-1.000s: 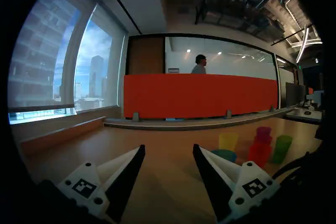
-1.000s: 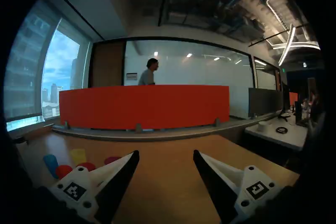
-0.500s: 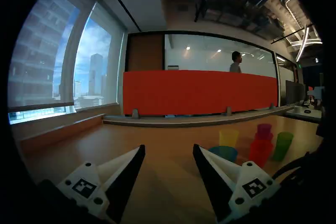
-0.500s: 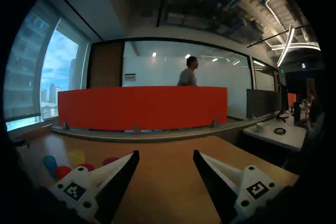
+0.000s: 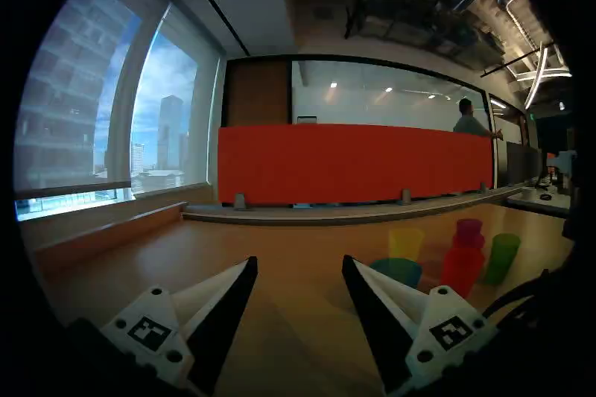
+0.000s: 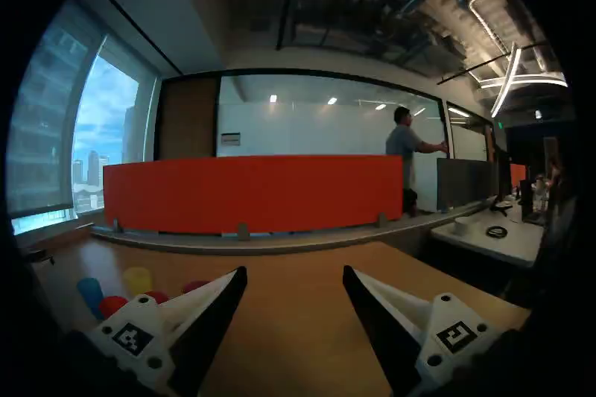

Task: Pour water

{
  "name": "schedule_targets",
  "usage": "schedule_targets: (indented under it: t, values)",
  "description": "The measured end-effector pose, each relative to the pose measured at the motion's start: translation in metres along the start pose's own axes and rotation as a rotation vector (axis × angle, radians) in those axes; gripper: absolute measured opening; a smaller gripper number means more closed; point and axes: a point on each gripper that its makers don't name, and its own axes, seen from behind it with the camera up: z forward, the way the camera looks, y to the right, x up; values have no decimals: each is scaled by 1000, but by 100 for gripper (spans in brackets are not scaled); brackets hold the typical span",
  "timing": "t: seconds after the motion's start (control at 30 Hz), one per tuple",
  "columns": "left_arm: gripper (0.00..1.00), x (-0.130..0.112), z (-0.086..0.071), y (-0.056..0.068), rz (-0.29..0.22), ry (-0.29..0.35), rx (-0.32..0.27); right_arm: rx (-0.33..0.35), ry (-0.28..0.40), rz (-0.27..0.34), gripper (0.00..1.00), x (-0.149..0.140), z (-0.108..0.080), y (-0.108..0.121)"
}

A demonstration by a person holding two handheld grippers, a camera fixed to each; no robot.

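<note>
The person (image 6: pixel 406 145) behind the orange partition (image 6: pixel 253 192), seen near its middle a second ago, is now found past its right end, an arm stretched toward the glass wall. The left hand-held gripper (image 5: pixel 298 258) is tipped slightly downward.

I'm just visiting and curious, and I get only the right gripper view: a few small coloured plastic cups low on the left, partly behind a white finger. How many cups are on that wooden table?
Observer: Five in the left gripper view: a translucent yellow plastic cup, a teal plastic cup, a red plastic cup, a magenta plastic cup and a green plastic cup.
Operator: Is the left gripper holding one?
Observer: No. It is open, nothing between its fingers; the cups stand ahead, to its right.
Operator: Any water in them?
Observer: Cannot tell. The yellow, red and green ones stand upright, mouths up.
</note>
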Motion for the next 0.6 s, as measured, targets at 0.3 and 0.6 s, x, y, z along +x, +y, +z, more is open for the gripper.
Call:
schedule_targets:
  t: [0.3, 0.6]
  values:
    - [84, -1, -1, 0, 0, -1, 0, 9, 4, -4, 100, -1, 0, -1]
    - [84, -1, 0, 0, 2, -2, -1, 46, 27, -17, 100, 3, 2, -10]
